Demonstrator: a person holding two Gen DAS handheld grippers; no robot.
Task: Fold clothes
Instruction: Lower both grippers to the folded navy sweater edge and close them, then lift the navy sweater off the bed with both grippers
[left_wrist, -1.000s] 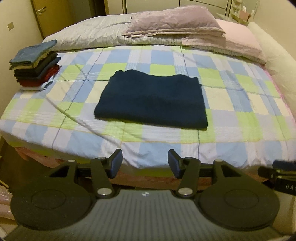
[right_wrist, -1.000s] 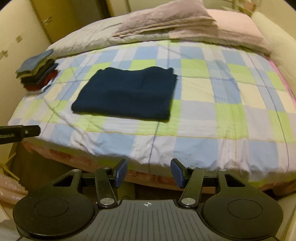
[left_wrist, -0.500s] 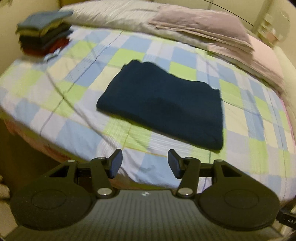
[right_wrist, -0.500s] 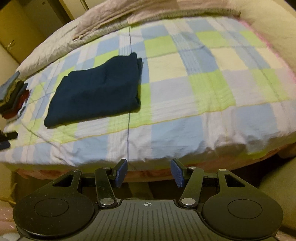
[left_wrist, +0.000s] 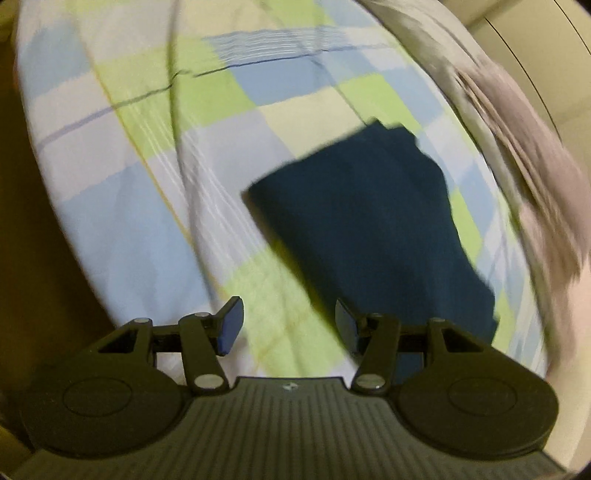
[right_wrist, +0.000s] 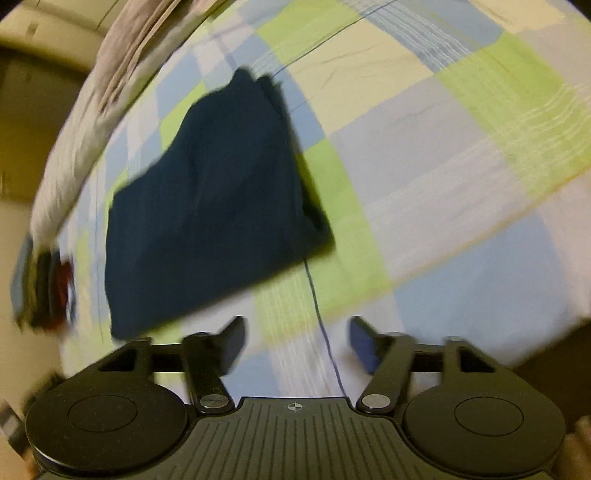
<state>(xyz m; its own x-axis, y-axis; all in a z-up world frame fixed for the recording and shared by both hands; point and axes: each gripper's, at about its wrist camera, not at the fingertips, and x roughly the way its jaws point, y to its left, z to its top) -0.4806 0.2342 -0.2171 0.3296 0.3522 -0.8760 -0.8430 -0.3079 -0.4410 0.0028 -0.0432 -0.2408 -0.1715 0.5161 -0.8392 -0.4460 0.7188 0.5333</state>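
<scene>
We take the dark navy garment (left_wrist: 373, 229) as our landmark and work down from the biggest thing. The bed (left_wrist: 122, 206), under its checked blue, green and white cover, carries everything; the garment lies flat on it, already folded into a rough rectangle, near the front edge. Beyond the garment, toward the head of the bed, lies the grey-pink bedding (left_wrist: 517, 122). In the right wrist view a stack of folded clothes (right_wrist: 44, 291) sits well apart from the garment, past its left short edge, blurred but showing blue, dark and red layers.

The garment's long axis runs across the bed, from the left tool's side to the right tool's side. The left tool (left_wrist: 288, 325) hangs over the cover just off the garment's left near corner; the garment lies ahead of it and to its right, and its right finger (left_wrist: 345, 325) looks over the garment's edge, though we cannot tell whether it touches. The right tool (right_wrist: 295, 341) hovers off the garment's right short edge, with the garment ahead and to its left and bare cover under its fingers. We judge the left tool the nearer of the 2.

Both tools are empty. The left one's jaws stand apart with nothing between them. The right one's jaws have just been opening and now stand wide, only cover showing between them.

We judge the coming move turns on each tool taking 1 end of that long axis.
</scene>
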